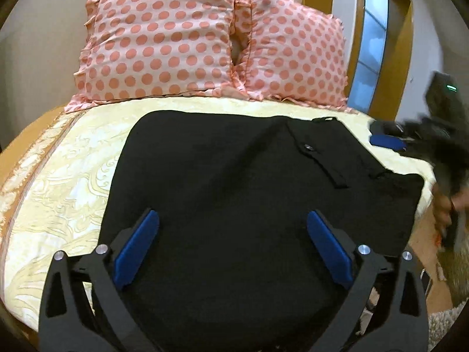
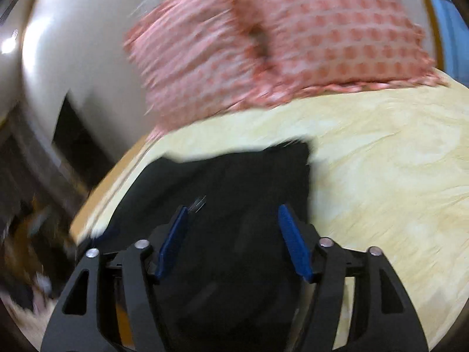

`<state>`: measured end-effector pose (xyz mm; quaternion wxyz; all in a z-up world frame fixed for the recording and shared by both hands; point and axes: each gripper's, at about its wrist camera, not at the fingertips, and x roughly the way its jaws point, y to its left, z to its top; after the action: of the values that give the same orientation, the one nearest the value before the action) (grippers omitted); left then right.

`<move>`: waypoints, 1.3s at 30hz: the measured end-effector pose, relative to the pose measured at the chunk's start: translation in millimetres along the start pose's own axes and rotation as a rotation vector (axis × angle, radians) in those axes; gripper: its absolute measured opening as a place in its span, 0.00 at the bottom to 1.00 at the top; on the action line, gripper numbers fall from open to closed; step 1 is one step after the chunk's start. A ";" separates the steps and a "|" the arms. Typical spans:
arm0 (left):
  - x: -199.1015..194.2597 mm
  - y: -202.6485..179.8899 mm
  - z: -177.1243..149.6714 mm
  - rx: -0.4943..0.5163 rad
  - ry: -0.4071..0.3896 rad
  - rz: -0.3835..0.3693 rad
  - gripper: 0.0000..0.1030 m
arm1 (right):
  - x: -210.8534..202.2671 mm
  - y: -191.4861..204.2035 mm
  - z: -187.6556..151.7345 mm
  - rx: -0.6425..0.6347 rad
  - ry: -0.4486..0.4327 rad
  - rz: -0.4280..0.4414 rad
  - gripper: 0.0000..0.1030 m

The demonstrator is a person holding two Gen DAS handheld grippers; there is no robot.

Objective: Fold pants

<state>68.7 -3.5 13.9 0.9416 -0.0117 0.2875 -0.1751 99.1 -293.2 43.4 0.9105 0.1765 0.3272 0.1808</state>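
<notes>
Bedspread (image 1: 58,176), cream with a swirl pattern, runs off to the left. Left gripper (image 1: 233,220) hovers over the black pants (image 1: 234,170), jaws spread, nothing between them. Pants lie flat mid-bed, below two polka-dot pillows (image 1: 164,41). Far right, right gripper (image 1: 390,139) blurred; its own view shows it (image 2: 233,214) jaws spread above the pants (image 2: 234,182).

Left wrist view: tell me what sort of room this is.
Most likely a bedroom: two polka-dot pillows sit at the head of a bed with a yellow patterned bedspread, and black pants lie on it.
</notes>
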 end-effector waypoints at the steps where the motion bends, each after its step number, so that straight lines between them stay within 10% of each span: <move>1: -1.1 1.4 -0.8 -0.008 -0.009 -0.015 0.98 | 6.8 -9.3 8.5 0.019 0.013 -0.014 0.66; 13: -3.6 5.1 -6.3 -0.016 -0.040 -0.072 0.98 | 78.1 -39.8 32.5 0.062 0.205 -0.050 0.66; 16: -3.7 4.6 -7.0 -0.011 -0.043 -0.072 0.98 | 80.9 -36.9 29.3 0.040 0.223 -0.003 0.47; 20: -5.1 4.8 -3.5 -0.019 -0.030 -0.083 0.98 | 81.1 -36.8 27.5 0.027 0.218 0.010 0.47; 23: -18.4 21.7 17.2 -0.121 -0.031 -0.184 0.98 | 83.4 -38.4 28.8 0.035 0.216 0.025 0.47; 27: -29.2 68.0 53.4 -0.271 -0.068 -0.181 0.98 | 77.9 -26.6 28.4 -0.031 0.198 0.073 0.23; 39: 76.6 119.1 80.1 -0.384 0.367 -0.165 0.63 | 86.0 -37.8 29.3 0.006 0.222 0.058 0.38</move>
<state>210.1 76.2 24.9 0.8367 -0.1816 0.4794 -0.1929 188.6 -293.9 2.2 0.8625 0.1674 0.4214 0.2245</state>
